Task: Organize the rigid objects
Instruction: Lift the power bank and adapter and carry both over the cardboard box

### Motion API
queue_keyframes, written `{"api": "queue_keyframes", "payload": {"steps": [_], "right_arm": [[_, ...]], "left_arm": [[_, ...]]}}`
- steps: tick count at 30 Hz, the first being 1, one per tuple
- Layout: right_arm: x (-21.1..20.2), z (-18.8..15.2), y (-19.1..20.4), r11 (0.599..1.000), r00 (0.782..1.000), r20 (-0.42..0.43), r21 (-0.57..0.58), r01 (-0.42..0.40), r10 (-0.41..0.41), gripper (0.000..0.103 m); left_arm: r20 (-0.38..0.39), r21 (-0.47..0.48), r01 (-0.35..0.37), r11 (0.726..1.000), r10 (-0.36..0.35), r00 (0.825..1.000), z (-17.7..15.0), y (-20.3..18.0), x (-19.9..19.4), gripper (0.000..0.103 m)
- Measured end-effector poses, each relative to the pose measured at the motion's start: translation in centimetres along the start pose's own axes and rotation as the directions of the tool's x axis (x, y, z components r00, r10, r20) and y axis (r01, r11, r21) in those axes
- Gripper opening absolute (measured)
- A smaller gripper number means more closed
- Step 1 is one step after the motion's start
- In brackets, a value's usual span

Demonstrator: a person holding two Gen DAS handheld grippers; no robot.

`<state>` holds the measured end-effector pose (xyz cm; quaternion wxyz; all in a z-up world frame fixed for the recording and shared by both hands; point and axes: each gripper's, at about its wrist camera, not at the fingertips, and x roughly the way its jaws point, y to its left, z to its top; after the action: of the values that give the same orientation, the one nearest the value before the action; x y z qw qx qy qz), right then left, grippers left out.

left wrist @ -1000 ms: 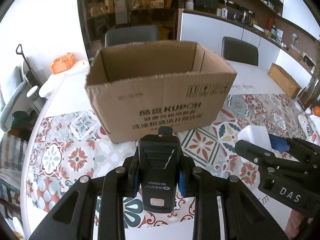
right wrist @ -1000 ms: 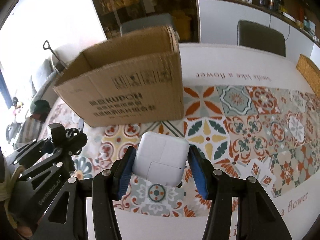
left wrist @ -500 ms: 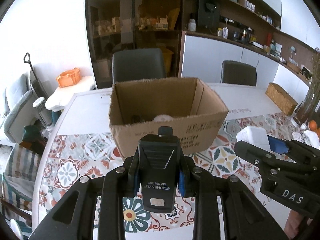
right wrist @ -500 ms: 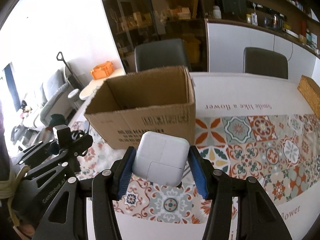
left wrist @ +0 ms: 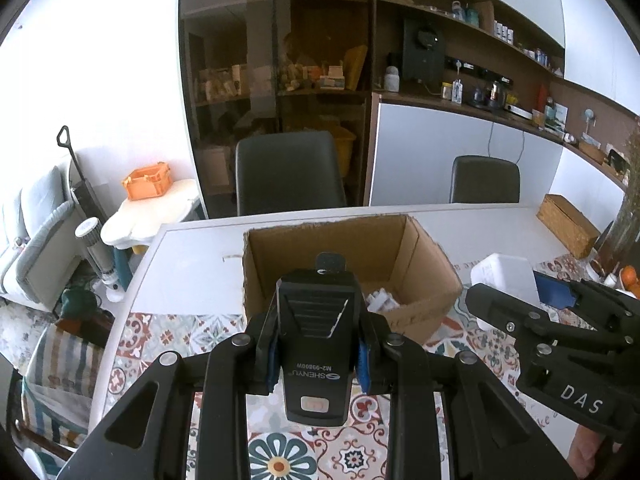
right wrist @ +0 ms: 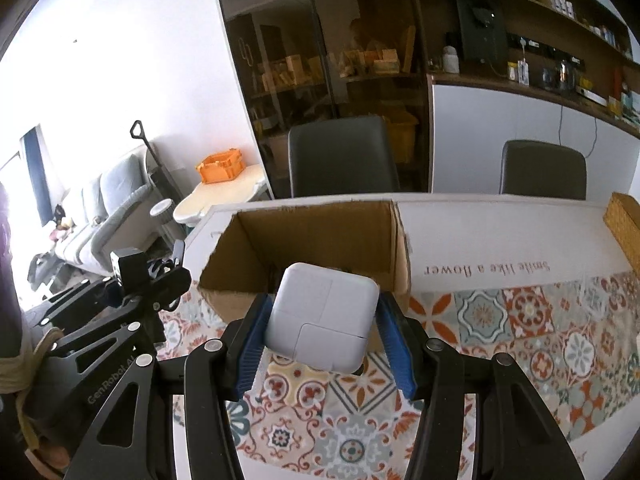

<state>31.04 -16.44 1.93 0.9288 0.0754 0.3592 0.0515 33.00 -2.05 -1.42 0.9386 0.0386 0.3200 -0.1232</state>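
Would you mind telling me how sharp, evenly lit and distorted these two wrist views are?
Left wrist view: sharp on the black device and cardboard box; straight edges bow, corners go black. Right wrist view: white charger crisp, the window area at far left blown out by glare, the glass cabinet dim with reflections.

Holding both claws side by side, angled downward. Left claw (left wrist: 316, 354) clamping tight on a black device (left wrist: 316, 344); right claw (right wrist: 323, 332) gripping a white adapter (right wrist: 323, 320) between blue pads (right wrist: 394, 344), standing partway apart.
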Motion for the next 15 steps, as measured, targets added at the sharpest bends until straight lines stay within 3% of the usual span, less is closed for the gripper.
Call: {"api": "queue_keyframes", "payload": {"steps": [9,15], "right_arm": [[1.4,3.8,0.0,1.000,1.000,0.005,-0.028,0.005,-0.005,0.054],[3.7,6.0,-0.2,0.999,0.999,-0.036,-0.034,0.001,-0.002,0.054]], "left_arm": [[-0.008,0.003,-0.001,1.000,0.001,1.000,3.2,0.4,1.8,0.029],[-0.032,0.018,-0.019,1.000,0.020,0.999,4.7,0.7,3.4,0.029]]}}
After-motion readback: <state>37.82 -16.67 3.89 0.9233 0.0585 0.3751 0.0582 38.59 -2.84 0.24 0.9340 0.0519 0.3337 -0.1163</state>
